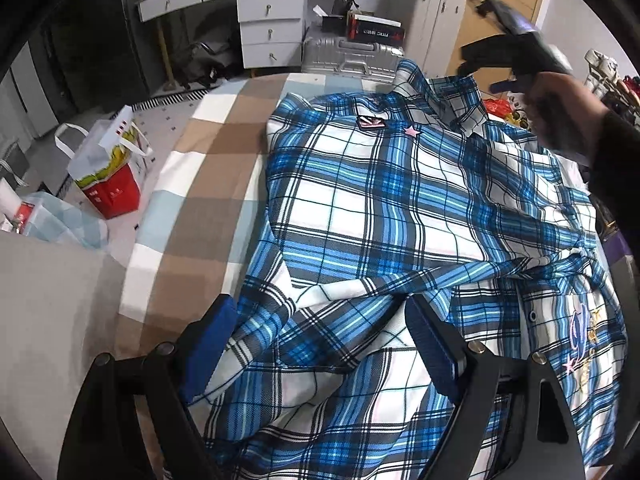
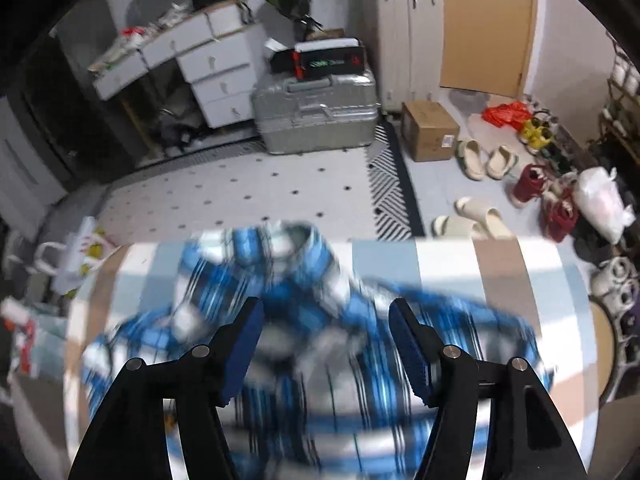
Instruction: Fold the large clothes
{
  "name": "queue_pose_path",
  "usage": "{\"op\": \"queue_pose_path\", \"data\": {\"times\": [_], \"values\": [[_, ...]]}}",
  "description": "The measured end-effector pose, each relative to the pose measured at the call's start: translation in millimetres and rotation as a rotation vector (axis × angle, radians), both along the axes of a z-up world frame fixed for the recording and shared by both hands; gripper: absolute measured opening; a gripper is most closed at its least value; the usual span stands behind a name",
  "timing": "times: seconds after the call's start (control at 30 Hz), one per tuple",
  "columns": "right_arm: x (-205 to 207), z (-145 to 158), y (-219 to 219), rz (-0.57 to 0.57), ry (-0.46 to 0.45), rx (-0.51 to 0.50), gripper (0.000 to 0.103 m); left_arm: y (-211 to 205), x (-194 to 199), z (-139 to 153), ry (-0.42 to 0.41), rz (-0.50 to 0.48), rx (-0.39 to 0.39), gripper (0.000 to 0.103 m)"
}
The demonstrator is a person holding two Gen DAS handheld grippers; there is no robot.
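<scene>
Plaid shirt point(image 1: 380, 208) lies collar away; both grippers point(image 1: 320, 344) point(image 2: 326, 344) gape, holding nothing.

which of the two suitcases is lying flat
The silver ribbed suitcase lies flat, with boxes on top; the white suitcase behind it stands upright.

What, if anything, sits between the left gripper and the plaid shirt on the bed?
Nothing visible. The left gripper, jaws open, hangs directly over the plaid shirt, with only folded fabric showing between its blue pads.
</scene>
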State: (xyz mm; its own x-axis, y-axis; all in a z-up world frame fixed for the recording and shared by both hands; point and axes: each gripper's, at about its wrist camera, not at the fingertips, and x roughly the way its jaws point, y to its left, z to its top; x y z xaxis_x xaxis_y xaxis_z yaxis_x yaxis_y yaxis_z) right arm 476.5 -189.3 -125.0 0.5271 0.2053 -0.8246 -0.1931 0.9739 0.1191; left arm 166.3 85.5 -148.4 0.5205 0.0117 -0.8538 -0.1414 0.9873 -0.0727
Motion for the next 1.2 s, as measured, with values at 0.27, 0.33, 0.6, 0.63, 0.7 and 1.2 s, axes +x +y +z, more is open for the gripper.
{"op": "queue_pose_path", "data": {"times": [0.27,0.33,0.6,0.63,0.7,1.2], "values": [[-10,-20,-3,0.034,-0.042,-0.101,0.004,-3,-8,14,-0.068,-0.027,0.028,0.083],[-41,-2,-12,0.107,-0.126,-0.050,0.004,-5,-8,20,-0.103,-0.050,0.038,0.083],[-129,32,-67,0.150,-0.245,0.087,0.004,-3,73,63,-0.190,-0.055,-0.118,0.083],[-132,32,-74,0.149,-0.242,0.115,0.004,-9,96,66,-0.164,-0.065,-0.113,0.083],[-129,28,-87,0.130,-0.226,0.148,0.004,-26,137,66,-0.109,-0.099,-0.078,0.083],[-116,4,-107,0.143,-0.249,0.273,0.004,-70,243,0,0.046,-0.154,0.208,0.024]]}}
